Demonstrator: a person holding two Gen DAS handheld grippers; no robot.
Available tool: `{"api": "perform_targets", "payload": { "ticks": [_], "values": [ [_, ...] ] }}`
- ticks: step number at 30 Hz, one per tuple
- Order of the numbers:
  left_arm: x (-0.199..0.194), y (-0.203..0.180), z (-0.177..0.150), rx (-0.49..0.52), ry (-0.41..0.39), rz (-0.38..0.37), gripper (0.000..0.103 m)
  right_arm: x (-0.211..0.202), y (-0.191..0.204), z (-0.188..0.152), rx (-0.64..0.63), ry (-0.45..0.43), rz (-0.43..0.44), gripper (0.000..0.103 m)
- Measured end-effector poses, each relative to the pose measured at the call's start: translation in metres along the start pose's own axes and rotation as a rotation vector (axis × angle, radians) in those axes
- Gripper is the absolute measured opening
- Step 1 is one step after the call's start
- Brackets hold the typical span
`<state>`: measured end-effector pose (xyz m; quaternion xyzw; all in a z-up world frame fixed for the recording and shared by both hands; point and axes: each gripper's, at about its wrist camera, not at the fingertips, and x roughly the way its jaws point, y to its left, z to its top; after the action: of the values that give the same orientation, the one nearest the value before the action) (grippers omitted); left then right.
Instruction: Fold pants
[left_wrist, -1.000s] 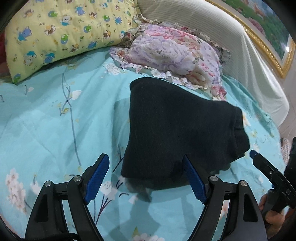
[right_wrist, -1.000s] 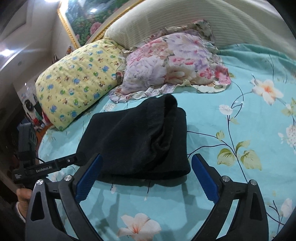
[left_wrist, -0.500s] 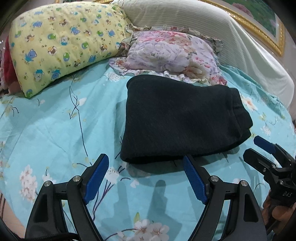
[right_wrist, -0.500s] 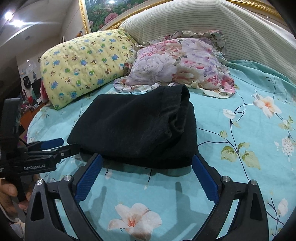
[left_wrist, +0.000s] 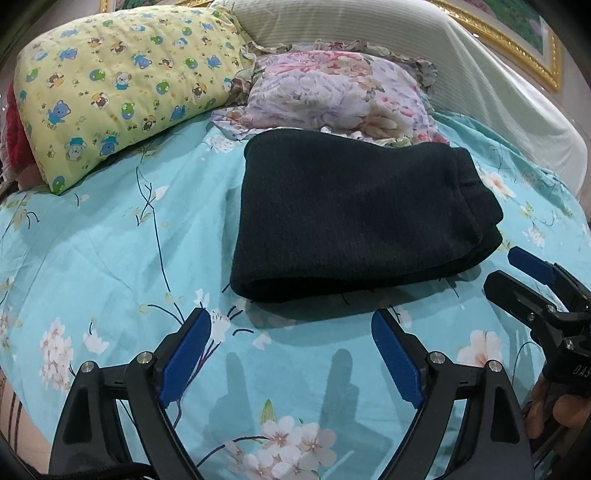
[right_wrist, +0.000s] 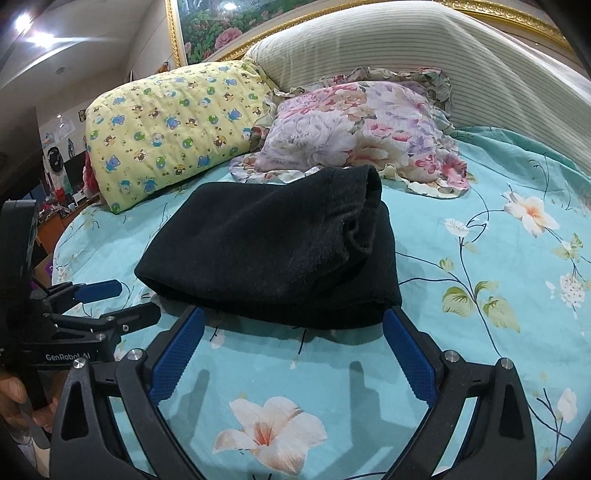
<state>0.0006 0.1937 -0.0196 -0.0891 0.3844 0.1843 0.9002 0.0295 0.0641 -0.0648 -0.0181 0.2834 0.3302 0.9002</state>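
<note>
Black folded pants (left_wrist: 351, 221) on bed, just beyond left tool (left_wrist: 290, 354), jaws opening, empty, right tool (right_wrist: 291, 350) wide, empty

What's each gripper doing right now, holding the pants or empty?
Left gripper: jaws opening, nothing between them; the folded black pants lie just ahead on the bed.
Right gripper: open, empty, just short of the pants.
</note>
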Motion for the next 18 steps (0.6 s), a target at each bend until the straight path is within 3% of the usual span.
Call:
{"api": "perform_targets", "payload": {
  "ticks": [18],
  "values": [
    [0.013, -0.001, -0.004, 0.012, 0.031, 0.015, 0.090, 0.011, 0.007, -0.003, -0.010, 0.027, 0.020, 0.097]
  ]
}}
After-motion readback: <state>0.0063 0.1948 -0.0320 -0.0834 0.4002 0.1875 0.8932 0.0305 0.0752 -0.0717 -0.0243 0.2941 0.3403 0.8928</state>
